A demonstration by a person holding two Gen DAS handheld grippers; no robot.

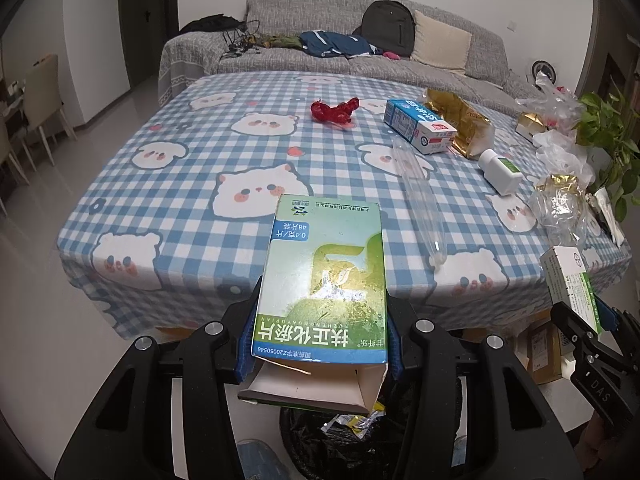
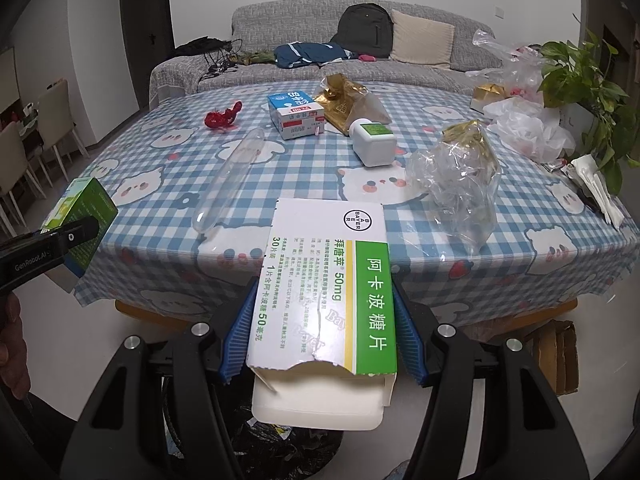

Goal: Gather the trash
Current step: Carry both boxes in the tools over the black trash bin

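Table (image 2: pixel 168 168), checked cloth, littered with wrappers, well beyond both claws. Bin bag (image 1: pixel 340 440) directly below, dark, part full. Green box (image 1: pixel 320 276) clamped at its sides in left claw (image 1: pixel 320 336), jaws part open, flap hanging loose; judged empty, light, crushable. White box (image 2: pixel 324 288) clamped likewise in right claw (image 2: pixel 324 340), torn end open over the bag. Thin card: side grip near the closed end advised, gentle squeeze only.
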